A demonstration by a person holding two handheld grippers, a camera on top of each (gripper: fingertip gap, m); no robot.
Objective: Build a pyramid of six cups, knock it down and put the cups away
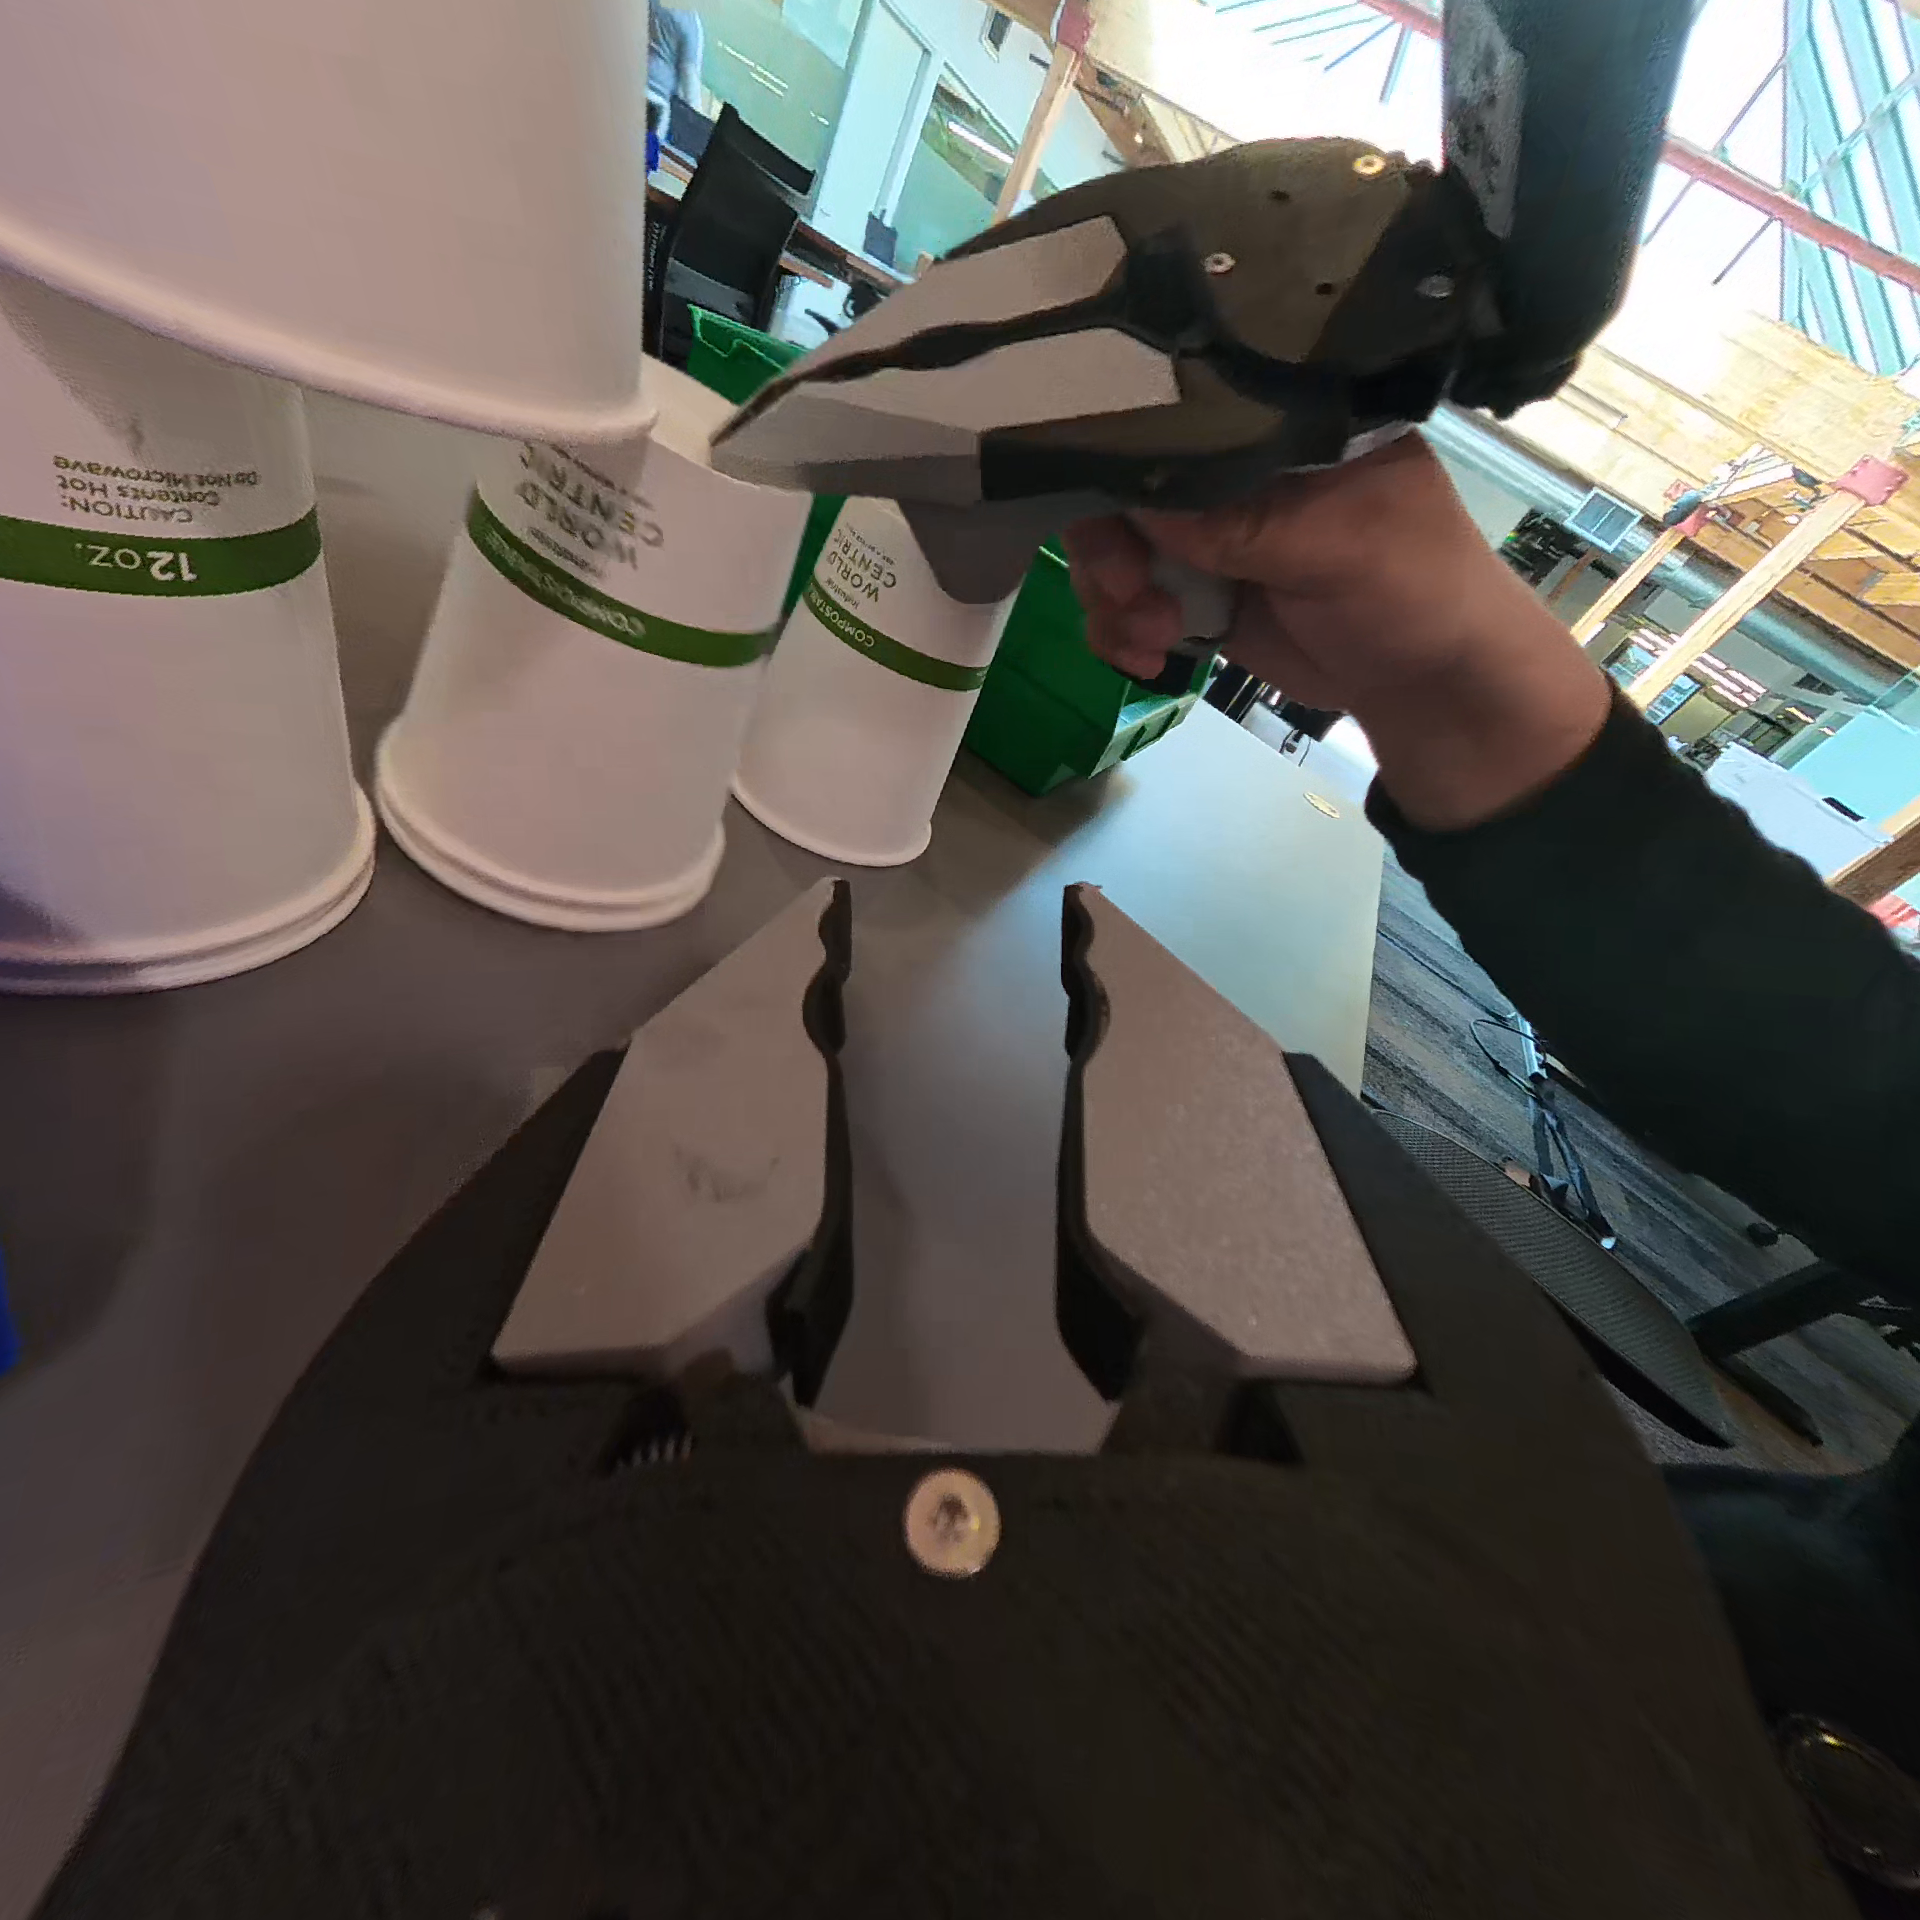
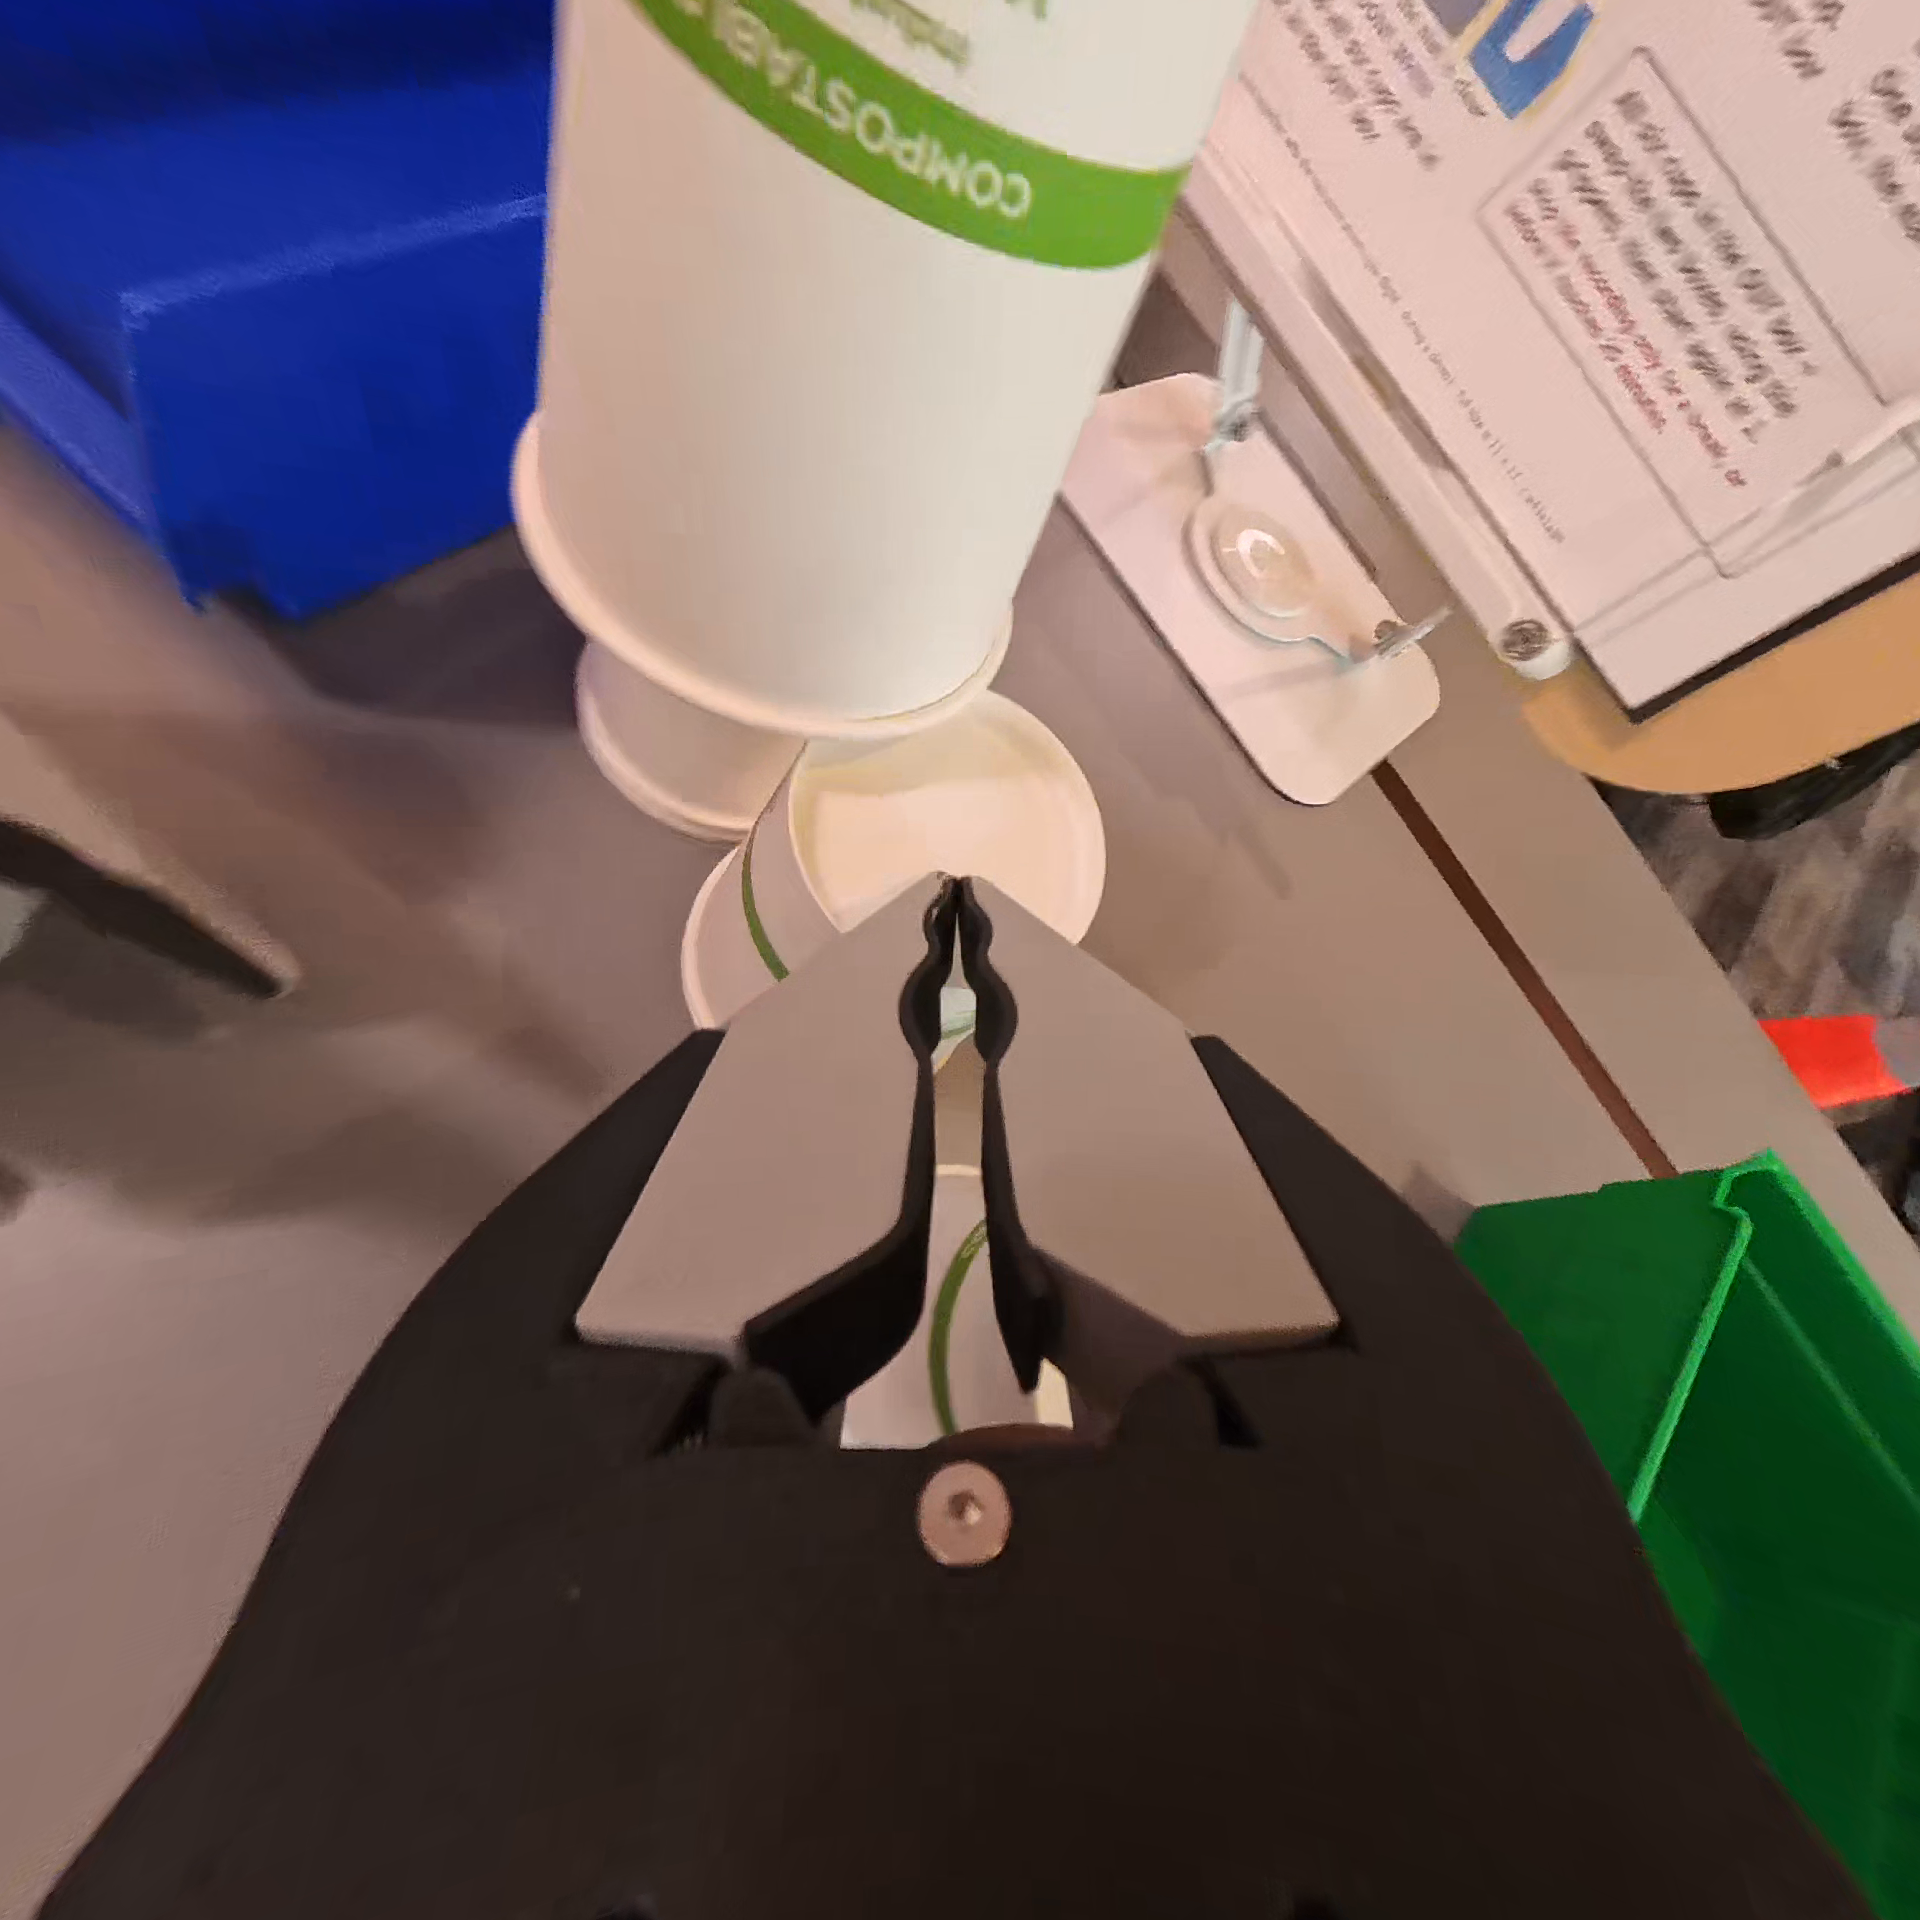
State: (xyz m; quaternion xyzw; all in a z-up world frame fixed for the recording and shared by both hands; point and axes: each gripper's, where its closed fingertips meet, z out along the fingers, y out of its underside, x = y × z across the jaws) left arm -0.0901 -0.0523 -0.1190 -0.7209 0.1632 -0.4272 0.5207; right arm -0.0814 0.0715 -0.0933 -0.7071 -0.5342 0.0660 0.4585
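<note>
In the left wrist view three white paper cups with green bands stand upside down in a row on the grey table (image 1: 1195, 883): a left cup (image 1: 156, 727), a middle cup (image 1: 561, 727) and a right cup (image 1: 862, 717). A fourth cup (image 1: 312, 187) sits upside down on the left and middle cups. My left gripper (image 1: 956, 904) is open and empty, low in front of the row. My right gripper (image 1: 732, 436) is shut and empty, its tips just over the middle cup's base. In the right wrist view my right gripper (image 2: 956, 883) hovers over that base (image 2: 956, 800), beside the upper cup (image 2: 810, 416).
A green bin (image 1: 1060, 707) stands behind the right cup; it also shows in the right wrist view (image 2: 1745, 1455). A blue bin (image 2: 270, 312) stands at the far side. A white sign stand (image 2: 1558, 291) with a base plate (image 2: 1268, 623) sits by the table edge. A person's hand (image 1: 1351, 634) holds the right gripper. Across from one pair of fingers to the other is roughly 12 cm.
</note>
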